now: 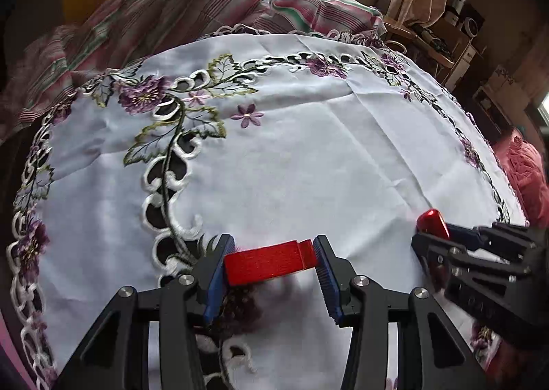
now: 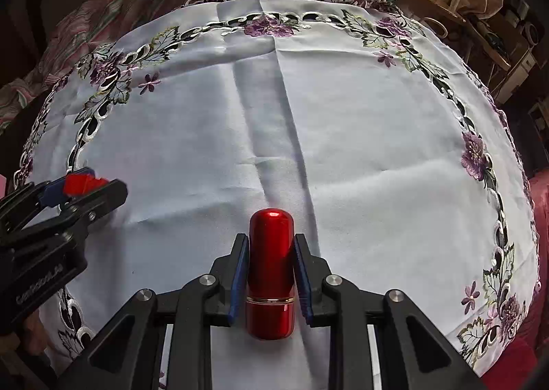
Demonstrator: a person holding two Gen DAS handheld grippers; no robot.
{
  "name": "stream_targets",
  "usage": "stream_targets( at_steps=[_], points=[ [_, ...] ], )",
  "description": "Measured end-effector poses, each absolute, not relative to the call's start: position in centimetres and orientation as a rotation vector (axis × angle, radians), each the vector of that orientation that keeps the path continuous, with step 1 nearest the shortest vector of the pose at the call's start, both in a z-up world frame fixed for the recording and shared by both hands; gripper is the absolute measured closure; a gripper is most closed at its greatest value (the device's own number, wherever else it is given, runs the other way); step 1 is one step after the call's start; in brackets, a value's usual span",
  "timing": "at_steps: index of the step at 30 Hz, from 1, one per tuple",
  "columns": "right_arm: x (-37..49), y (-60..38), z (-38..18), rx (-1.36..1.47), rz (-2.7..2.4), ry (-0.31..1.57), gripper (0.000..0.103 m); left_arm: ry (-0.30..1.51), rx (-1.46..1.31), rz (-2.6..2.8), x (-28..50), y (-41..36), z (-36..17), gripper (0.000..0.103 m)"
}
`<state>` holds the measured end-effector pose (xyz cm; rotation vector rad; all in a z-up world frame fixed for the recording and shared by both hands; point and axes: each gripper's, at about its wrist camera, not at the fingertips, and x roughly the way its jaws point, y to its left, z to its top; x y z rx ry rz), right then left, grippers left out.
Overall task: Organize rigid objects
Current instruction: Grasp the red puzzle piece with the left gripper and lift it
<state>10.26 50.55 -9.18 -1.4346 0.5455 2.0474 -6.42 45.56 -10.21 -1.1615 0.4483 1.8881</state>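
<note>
My left gripper (image 1: 272, 261) is shut on a red rectangular block (image 1: 269, 263), held crosswise between its blue pads just above the white embroidered tablecloth (image 1: 308, 149). My right gripper (image 2: 271, 270) is shut on a glossy red lipstick-shaped tube (image 2: 271, 273) with a gold ring, lying lengthwise between the pads, rounded tip pointing forward. The right gripper with the tube's tip (image 1: 432, 223) also shows at the right of the left wrist view. The left gripper with the block (image 2: 80, 182) shows at the left of the right wrist view.
A crumpled pink, green and white striped cloth (image 1: 206, 5) lies along the far side of the table. Wooden shelves with clutter (image 1: 446, 29) stand at the far right. A red cushion (image 1: 528, 170) sits beyond the table's right edge.
</note>
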Motion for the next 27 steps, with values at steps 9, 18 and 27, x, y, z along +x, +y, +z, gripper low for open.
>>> stream_targets(
  at_steps=[9,18,27],
  points=[
    [10.2,50.4,-9.1,-1.436,2.061,0.496,0.077,0.448,-1.041,1.951,-2.1,39.4,-7.8,0.055],
    [10.1,50.4,-9.3,-1.422,2.079,0.479,0.077,0.397,-1.006,2.012,-0.2,34.8,-5.7,0.055],
    [9.8,49.8,-9.4,-1.419,2.084,0.450,0.077,0.339,-0.998,2.077,-0.1,30.8,-4.1,0.055]
  ],
)
